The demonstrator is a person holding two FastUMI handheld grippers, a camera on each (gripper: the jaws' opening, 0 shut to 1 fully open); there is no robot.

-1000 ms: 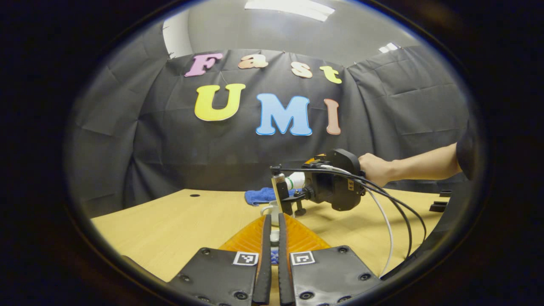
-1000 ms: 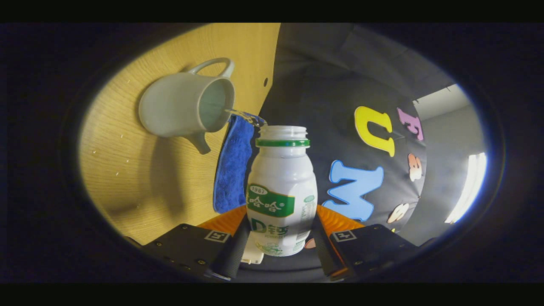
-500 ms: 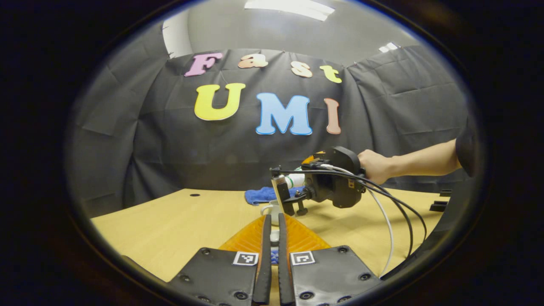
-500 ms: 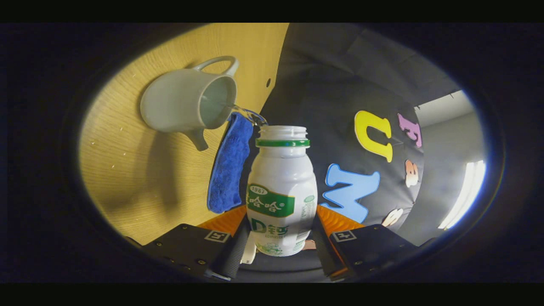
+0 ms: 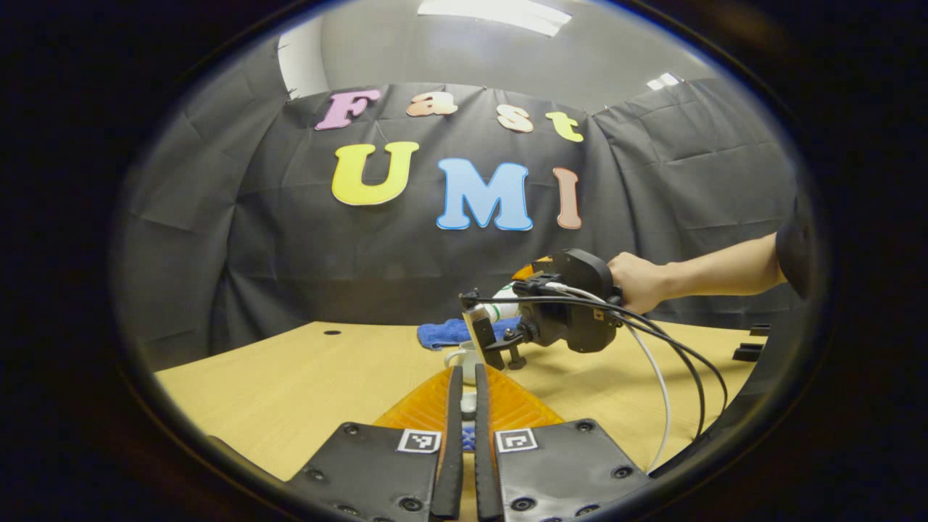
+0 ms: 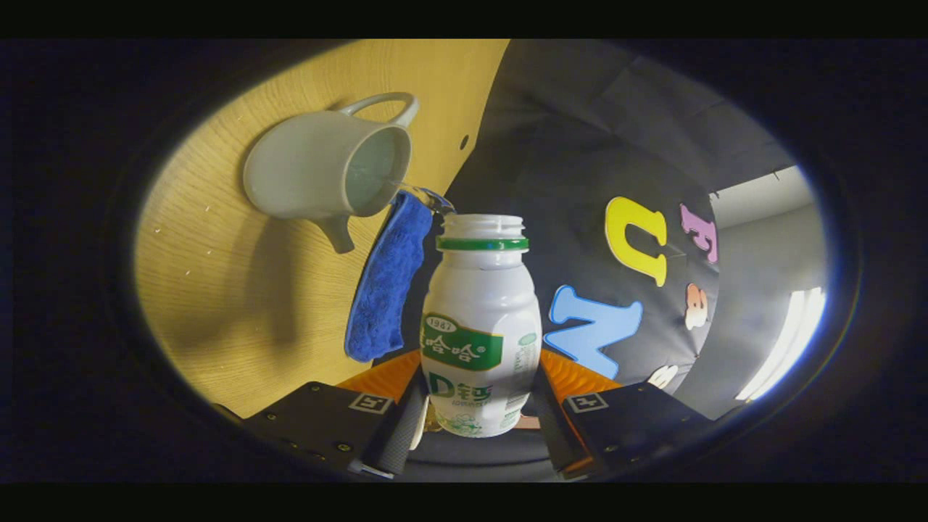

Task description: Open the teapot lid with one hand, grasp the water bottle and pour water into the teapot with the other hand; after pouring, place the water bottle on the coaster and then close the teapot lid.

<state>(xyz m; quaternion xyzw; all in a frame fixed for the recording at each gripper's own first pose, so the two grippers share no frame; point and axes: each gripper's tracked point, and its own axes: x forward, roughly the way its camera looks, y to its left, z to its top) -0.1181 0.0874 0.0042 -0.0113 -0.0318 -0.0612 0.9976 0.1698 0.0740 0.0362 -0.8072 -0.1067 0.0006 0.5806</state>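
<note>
Wooden table [image 6: 239, 304], green-labelled water bottle [image 6: 480, 326] in right gripper [image 6: 475, 417], open teapot [image 6: 326, 174]

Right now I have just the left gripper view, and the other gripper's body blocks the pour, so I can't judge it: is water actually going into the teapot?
Observer: Yes. In the right gripper view a thin stream of water runs from the water bottle mouth into the teapot through its open top.
Operator: Is the bottle held squarely?
Observer: The right gripper has its jaws on both sides of the bottle's lower body.
Operator: Anything near the stream?
Observer: The blue cloth lies right beside the teapot, and the stream passes over the cloth's end.
</note>
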